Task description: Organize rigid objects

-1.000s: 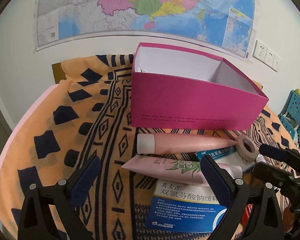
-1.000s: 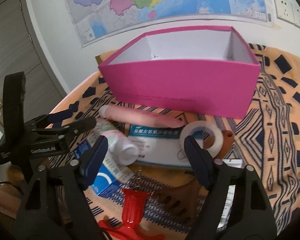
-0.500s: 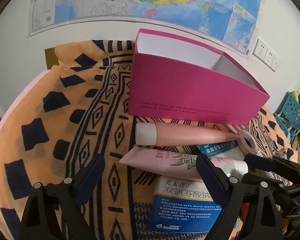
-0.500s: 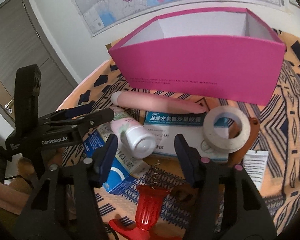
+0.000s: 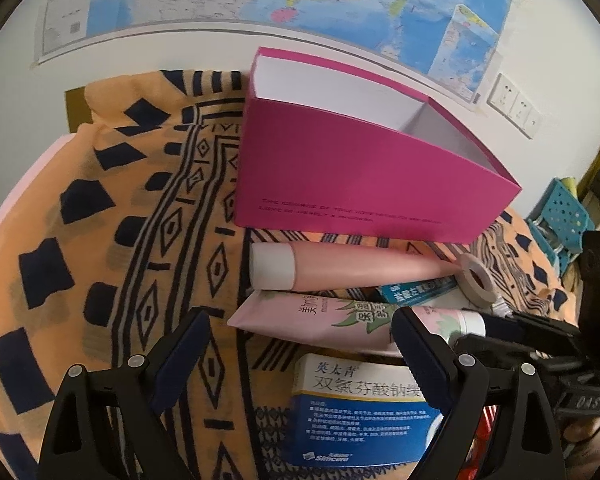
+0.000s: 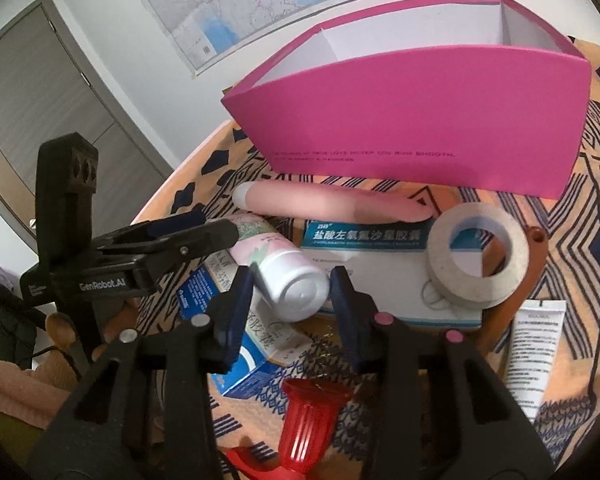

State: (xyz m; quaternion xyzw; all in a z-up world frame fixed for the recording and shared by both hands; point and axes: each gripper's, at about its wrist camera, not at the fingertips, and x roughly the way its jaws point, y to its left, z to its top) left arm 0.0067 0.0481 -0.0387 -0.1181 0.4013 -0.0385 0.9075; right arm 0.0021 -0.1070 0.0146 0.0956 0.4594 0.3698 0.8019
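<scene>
A magenta open box [image 5: 360, 184] stands on the patterned orange cloth [image 5: 100, 240]. In front of it lie a plain pink tube [image 5: 360, 270], a floral pink tube [image 5: 320, 316] and a blue-and-white medicine box [image 5: 352, 412]. My left gripper [image 5: 300, 320] hangs open and wide above the floral tube and the medicine box, touching nothing. My right gripper [image 6: 291, 280] has its jaws closing around the floral tube's white cap [image 6: 296, 284]. The pads sit close on either side of the cap, and I see no firm press.
A tape roll [image 6: 440, 264] rests on a teal-and-white medicine box [image 6: 380, 256]. A red plastic piece [image 6: 308, 412] lies near the front, a small white tube [image 6: 534, 344] at right, and a brown wooden item [image 6: 536, 240] behind the tape. Behind the table is the wall with its map.
The right jaws have narrowed from wide apart to close around the floral tube's cap. Both grippers have tilted a little. The left jaws have stayed wide.
</scene>
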